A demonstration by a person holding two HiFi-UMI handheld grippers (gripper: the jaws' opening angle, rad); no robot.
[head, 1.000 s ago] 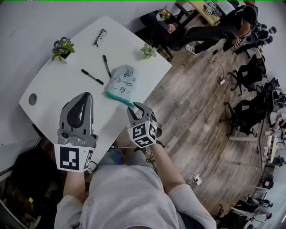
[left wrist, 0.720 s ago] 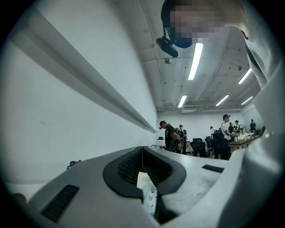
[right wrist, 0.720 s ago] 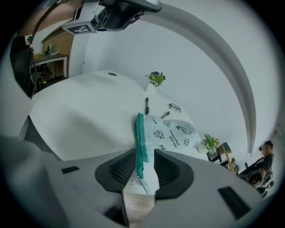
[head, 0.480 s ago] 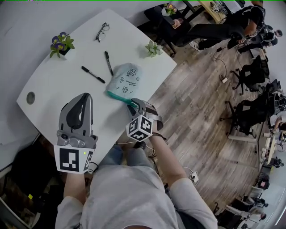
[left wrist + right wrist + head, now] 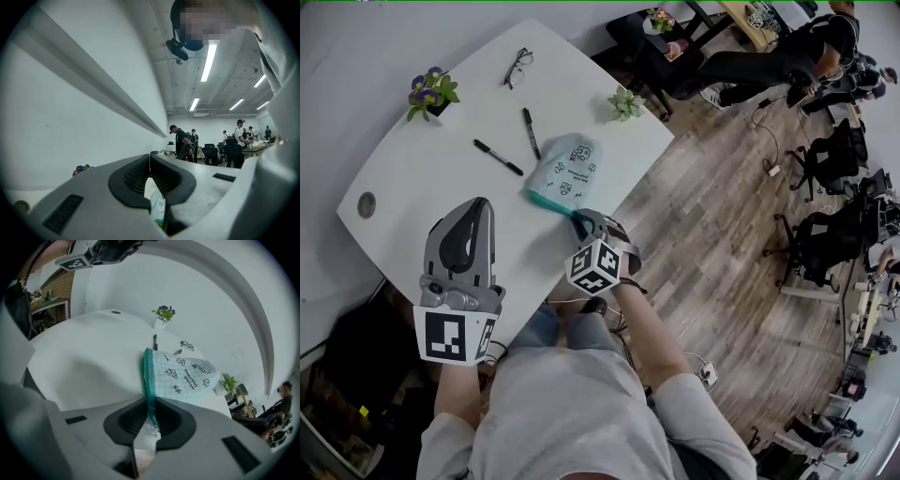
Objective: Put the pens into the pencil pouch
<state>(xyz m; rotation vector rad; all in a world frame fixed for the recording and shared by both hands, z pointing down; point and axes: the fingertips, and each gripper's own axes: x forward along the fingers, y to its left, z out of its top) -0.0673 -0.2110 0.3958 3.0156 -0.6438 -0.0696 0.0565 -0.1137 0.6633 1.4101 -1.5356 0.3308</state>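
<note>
A mint checked pencil pouch (image 5: 565,170) with a green zipper edge lies on the white table (image 5: 422,178). My right gripper (image 5: 579,218) is at its near corner, shut on the end of the green zipper (image 5: 150,380); the right gripper view shows the zipper running in between the closed jaws (image 5: 151,402). Two black pens (image 5: 498,157) (image 5: 530,132) lie beyond the pouch, apart from it. My left gripper (image 5: 478,202) hovers level over the table's near left part, shut and holding nothing (image 5: 150,158). A strip of the pouch (image 5: 157,206) shows below its jaws.
Glasses (image 5: 517,67) lie at the far side. A purple-flowered plant (image 5: 429,91) stands at the far left, a small green plant (image 5: 624,103) at the right edge. A round cable hole (image 5: 367,204) sits at the left. Wooden floor, chairs and people lie to the right.
My right gripper has sunk and rolled at the pouch's near corner, and now sits lower over the zipper end. The left gripper has dipped slightly and stays shut.
</note>
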